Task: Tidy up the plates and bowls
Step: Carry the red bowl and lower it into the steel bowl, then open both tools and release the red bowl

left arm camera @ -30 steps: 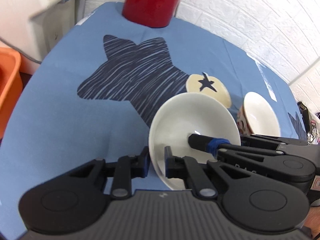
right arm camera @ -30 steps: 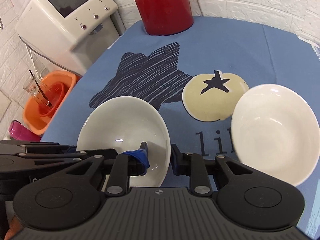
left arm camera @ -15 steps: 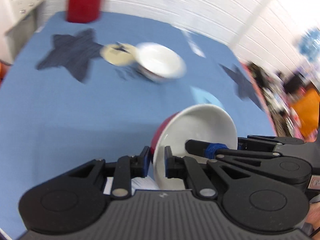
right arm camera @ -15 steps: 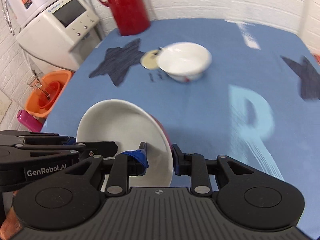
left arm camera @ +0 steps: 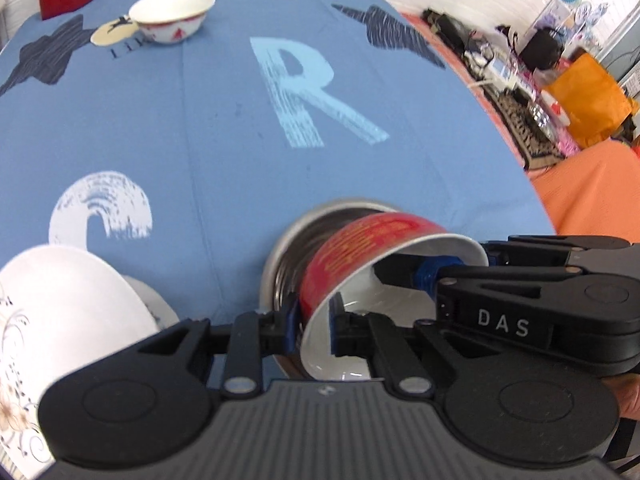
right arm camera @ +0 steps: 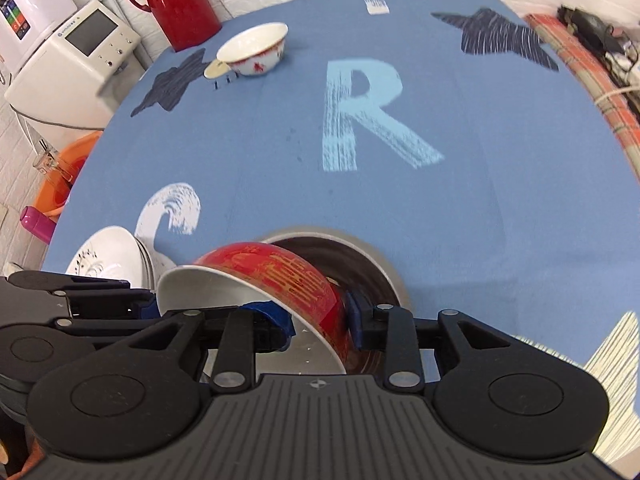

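Carried clear across the table (left arm camera: 224, 152) within the last second: red bowl (left arm camera: 372, 248), a second ago low beside the white bowl (left arm camera: 172, 12) at the far end, half a second ago in mid-swing, now tilted over the steel bowl (left arm camera: 292, 240) at the near edge. Gripped from both sides. Left tongs (left arm camera: 313, 326) clamped on the rim nearest that camera, one finger outside on the red wall, one inside on the white. Right tongs (right arm camera: 320, 320) likewise clamped on the opposite rim, blue-taped finger inside. Mouth of the red bowl turned toward the person, base pointing into the steel bowl and seemingly partly within it; contact between the two not discernible.

Just left of the steel bowl, a stack of white plates (right arm camera: 112, 260) with dark floral print. Far beyond the steel bowl, the white bowl left standing alone near the red jug (right arm camera: 176, 4).

Meaning for the task, as a judgement: transport done, nesting under way. Remaining: levelling the red bowl, lowering it into the steel bowl, releasing both grips. After that, probably the white bowl. Risk: metal-on-ceramic knock or a slip if released while tilted.
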### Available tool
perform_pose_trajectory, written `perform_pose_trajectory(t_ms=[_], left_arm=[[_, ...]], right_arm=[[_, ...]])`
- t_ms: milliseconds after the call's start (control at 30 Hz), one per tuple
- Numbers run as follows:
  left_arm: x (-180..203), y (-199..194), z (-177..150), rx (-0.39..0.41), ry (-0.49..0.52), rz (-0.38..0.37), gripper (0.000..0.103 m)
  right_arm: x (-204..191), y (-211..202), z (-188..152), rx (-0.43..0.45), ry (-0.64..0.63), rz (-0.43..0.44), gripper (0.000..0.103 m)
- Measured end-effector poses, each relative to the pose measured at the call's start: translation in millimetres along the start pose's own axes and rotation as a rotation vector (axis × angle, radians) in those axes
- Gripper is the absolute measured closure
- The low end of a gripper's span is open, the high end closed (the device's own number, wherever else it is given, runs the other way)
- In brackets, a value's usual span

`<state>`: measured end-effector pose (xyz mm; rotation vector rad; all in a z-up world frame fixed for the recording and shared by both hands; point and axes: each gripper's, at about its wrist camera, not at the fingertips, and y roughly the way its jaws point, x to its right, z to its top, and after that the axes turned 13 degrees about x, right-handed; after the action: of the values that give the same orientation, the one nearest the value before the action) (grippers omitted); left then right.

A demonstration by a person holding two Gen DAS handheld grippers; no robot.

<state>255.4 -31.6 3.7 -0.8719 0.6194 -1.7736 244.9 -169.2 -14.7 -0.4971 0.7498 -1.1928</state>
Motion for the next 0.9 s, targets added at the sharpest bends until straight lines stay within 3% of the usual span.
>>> perform_pose_trajectory(t_ms=[233, 400, 500, 533, 567, 667, 900], left_arm=[[-0.3, 13.8, -6.4, -0.029, 0.015, 0.009, 0.099], [1.6, 8.1, -2.8, 0.0, 0.032, -0.007, 0.082], [0.6, -2.6, 2.9, 0.027, 0.028, -0.041, 0.061], [0.5, -7.1, 4.8, 0.037, 0.029, -0.047, 0.049], [1.9, -13.7, 6.6, 0.057, 0.038, -0.043, 0.046], [4.2, -29.1, 10.3, 0.095, 0.073, -0.039, 0.046], [-14.5, -46.3, 22.3, 0.149, 0.036, -0.031, 0.046]], right_arm=[[11.2, 16.9, -18.8, -0.05, 0.026, 0.024, 0.089], [17.1, 16.9, -19.4, -0.045, 0.063, 0.026, 0.089], [21.7, 11.6, -14.2, -0.036, 0.09, 0.022, 0.09], [23.0, 8.1, -12.1, -0.026, 0.102, 0.019, 0.089], [23.0, 4.6, -9.7, -0.015, 0.103, 0.015, 0.089], [24.9, -9.2, -1.3, 0.024, 0.103, 0.009, 0.089], [28.1, -20.3, 15.0, 0.076, 0.116, -0.003, 0.087]])
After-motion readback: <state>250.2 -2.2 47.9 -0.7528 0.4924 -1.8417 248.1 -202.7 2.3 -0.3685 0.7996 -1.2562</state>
